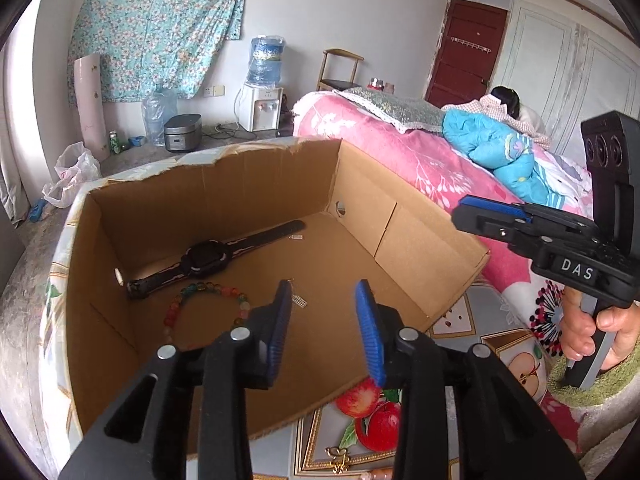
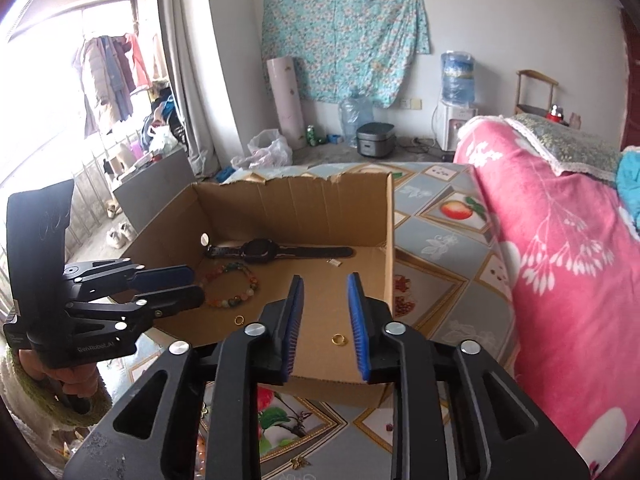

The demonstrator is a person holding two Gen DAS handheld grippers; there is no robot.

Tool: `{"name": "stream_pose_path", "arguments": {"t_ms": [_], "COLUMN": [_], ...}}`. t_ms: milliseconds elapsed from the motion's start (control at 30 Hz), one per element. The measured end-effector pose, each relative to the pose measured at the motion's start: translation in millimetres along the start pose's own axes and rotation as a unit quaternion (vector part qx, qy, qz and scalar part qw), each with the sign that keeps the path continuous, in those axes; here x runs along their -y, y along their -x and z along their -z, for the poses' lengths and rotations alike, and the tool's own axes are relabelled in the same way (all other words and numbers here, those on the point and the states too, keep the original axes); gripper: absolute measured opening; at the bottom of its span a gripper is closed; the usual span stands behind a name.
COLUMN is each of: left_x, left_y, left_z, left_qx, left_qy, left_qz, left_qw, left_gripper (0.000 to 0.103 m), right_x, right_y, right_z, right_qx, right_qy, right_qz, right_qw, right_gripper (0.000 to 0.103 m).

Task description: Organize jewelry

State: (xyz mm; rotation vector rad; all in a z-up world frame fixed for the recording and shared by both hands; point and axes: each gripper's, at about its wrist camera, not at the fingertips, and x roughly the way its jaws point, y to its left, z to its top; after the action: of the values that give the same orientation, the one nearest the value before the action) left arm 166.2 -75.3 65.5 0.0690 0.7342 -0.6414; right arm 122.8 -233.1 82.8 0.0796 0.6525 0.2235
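Jewelry sits in the cardboard box (image 2: 360, 216): watch (image 2: 260, 249), bead bracelet (image 2: 230, 286), gold rings (image 2: 337, 338). Your left gripper (image 1: 324, 320) and right gripper (image 2: 325, 320) hover spread, empty, likely just dropped pieces.

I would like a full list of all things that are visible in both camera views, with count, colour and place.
cardboard box: one, brown, open top, on the patterned cloth
watch: one, black, flat along the box's far wall
bead bracelet: one, multicoloured, on the box floor before the watch
small rings: two, gold, on the box floor near its front edge
small metal pieces: two, silver, on the box floor
patterned cloth: one, grey with fruit pictures, under the box
blanket: one, pink with white flowers, right of the box
water dispenser: one, white with blue bottle, by the far wall
rice cooker: one, grey, on the floor
left gripper: jaws open, nothing between, over the box
right gripper: jaws open, nothing between, over the box
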Motion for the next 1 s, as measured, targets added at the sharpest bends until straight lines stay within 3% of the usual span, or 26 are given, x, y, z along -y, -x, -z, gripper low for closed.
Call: {"name": "stream_pose_path", "arguments": {"t_ms": [67,333,500,600,800,967,1000], "left_x": [0,-6,-10,-8,-2,1,3], "left_y": [12,73,105,107,74,45,41], "left_z": [3,26,54,72,110,123,124], "left_qx": [0.008,0.034,0.036,0.020,-0.036,-0.056,-0.059], "left_qy": [0.002,0.023,0.038,0.044,0.055,0.049,0.040], "left_qz": [-0.006,-0.045,-0.064,-0.070,-0.072,-0.078,-0.079], "left_qw": [0.9999,0.9981,0.9965,0.9964,0.9952,0.9941,0.9943], "left_gripper": [0.037,0.062,0.073,0.080,0.081,0.080,0.076], "right_x": [1,6,4,-5,-49,-89,-93], "right_y": [7,47,61,52,1,-34,-39], "right_z": [1,13,30,50,90,106,107], "right_qx": [0.006,0.031,0.018,-0.027,-0.138,-0.191,-0.198], "right_qy": [-0.004,-0.027,-0.043,-0.053,-0.040,0.022,0.030], "right_qz": [0.003,0.007,-0.015,-0.048,-0.107,-0.107,-0.105], "right_qw": [1.000,0.999,0.999,0.997,0.984,0.975,0.974], "right_gripper": [0.031,0.034,0.034,0.034,0.034,0.028,0.027]}}
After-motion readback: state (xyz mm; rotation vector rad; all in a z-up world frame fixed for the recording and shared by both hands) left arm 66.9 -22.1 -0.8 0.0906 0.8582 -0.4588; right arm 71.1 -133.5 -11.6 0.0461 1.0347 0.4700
